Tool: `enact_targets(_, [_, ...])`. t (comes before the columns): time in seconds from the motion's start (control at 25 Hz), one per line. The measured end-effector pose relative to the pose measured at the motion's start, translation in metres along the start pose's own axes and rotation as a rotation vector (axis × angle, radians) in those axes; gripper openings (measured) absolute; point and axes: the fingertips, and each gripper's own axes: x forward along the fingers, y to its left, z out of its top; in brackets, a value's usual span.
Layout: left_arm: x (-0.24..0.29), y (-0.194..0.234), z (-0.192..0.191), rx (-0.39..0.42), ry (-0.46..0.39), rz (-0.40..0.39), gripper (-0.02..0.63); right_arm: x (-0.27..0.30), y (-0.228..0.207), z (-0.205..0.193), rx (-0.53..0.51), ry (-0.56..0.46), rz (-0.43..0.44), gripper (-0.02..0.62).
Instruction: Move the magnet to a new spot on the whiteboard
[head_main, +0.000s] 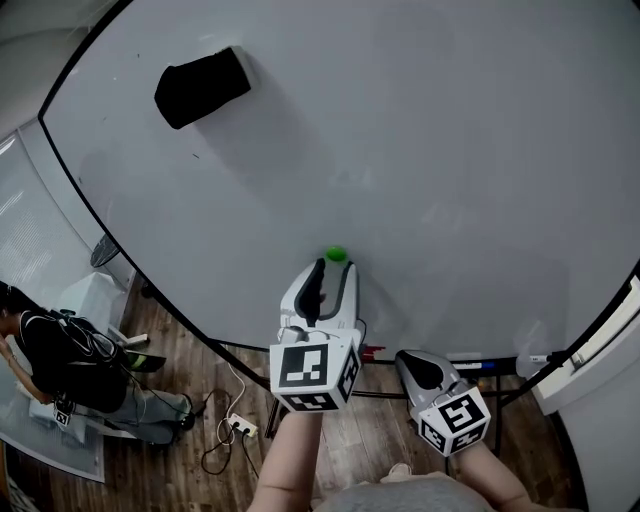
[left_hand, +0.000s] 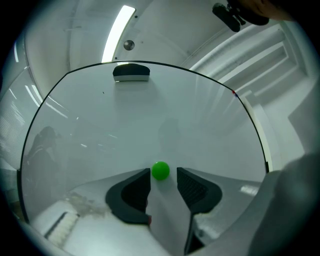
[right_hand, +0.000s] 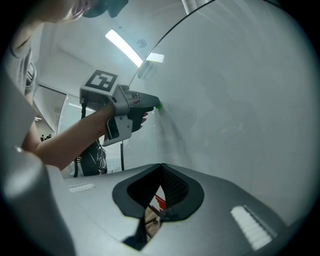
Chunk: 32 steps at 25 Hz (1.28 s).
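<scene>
At the whiteboard (head_main: 420, 150), the outstretched left claw (left_hand: 164, 175) gapes around the green magnet (left_hand: 160, 170); right claw (right_hand: 161, 167) hangs closed, empty.

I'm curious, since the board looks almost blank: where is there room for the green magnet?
Nearly everywhere: the whiteboard is bare right of the black eraser and above the magnet, across to its right edge. Only the eraser's upper-left corner is taken.

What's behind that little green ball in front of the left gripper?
Plain whiteboard: the green magnet sits on it, between the open jaws of the left gripper, which don't touch it. The patch of board directly behind the magnet is covered.
</scene>
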Motion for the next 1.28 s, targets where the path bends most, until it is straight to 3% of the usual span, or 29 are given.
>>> enact_targets(0.24, [-0.029,0.006,-0.011,-0.043,0.008,-0.016,0.161,0.002,0.009,0.002,-0.010,-0.004,-0.028,0.000])
enact_targets(0.56, [-0.095,0.030,-0.053,-0.130,0.103,0.016,0.005,-0.012,0.052,0.005,-0.019,-0.006,-0.062,0.000])
enact_targets(0.96, [-0.198,0.033,-0.085,-0.213,0.194,-0.013,0.005,-0.054,0.122,0.011,-0.032,-0.016,-0.113,0.000])
enact_targets(1.28, [-0.279,0.031,-0.101,-0.228,0.248,-0.021,0.005,-0.088,0.177,0.004,-0.045,-0.019,-0.137,0.000])
